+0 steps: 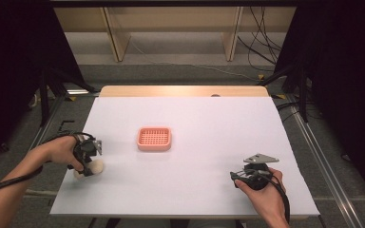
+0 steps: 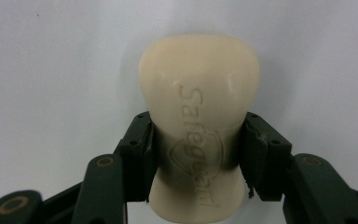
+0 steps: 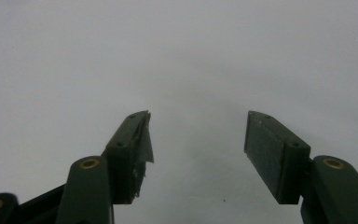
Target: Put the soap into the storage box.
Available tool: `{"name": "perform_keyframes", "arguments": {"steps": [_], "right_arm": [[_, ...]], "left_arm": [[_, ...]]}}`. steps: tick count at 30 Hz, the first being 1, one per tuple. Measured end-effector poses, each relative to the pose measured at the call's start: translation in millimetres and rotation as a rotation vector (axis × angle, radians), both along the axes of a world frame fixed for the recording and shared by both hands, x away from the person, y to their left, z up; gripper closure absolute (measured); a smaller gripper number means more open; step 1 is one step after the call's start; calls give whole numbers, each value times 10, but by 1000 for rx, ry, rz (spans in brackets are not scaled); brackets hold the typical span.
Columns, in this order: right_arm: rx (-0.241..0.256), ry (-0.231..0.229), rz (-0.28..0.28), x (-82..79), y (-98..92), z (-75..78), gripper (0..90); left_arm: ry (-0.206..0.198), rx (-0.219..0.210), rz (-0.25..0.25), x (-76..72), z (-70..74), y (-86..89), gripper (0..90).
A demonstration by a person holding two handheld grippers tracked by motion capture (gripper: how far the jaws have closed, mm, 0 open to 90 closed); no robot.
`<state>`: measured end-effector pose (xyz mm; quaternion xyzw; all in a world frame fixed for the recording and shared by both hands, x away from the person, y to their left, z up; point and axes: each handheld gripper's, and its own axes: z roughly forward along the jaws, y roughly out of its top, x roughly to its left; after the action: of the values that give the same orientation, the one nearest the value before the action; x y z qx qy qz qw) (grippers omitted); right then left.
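Now, left claw (image 2: 198, 154) clamped on soap bar (image 2: 199, 107) (embossed "Safeguard"), right claw (image 3: 198, 144) apart.

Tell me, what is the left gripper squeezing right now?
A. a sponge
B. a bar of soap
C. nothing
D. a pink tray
B: in the left gripper view the left gripper has both jaws pressed against the sides of a cream soap bar, while the pink tray sits apart, farther up the table.
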<state>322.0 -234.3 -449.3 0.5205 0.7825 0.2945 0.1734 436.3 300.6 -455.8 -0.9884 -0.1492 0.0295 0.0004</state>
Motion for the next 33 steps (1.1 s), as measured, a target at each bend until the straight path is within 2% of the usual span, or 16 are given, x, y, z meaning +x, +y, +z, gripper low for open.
{"name": "perform_keyframes", "arguments": {"steps": [5,8,11,18,20,25,33], "right_arm": [[-1,-1,0,1,-2,-1,411],[0,0,-1,0,1,-1,411],[2,3,-2,-3,2,1,411],[1,8,1,1,2,-3,411],[0,7,1,1,3,-3,411],[4,2,1,0,-5,-2,411],[3,9,-1,1,11,-7,411]], "left_arm": [[2,-2,3,-7,11,9,495],[-15,-12,-6,-6,12,17,496],[1,-7,11,-15,22,17,496],[0,-3,10,-14,23,9,496],[10,13,3,-7,26,2,496],[8,-4,16,-20,-9,-7,496],[8,-1,15,-17,17,-8,497]]}}
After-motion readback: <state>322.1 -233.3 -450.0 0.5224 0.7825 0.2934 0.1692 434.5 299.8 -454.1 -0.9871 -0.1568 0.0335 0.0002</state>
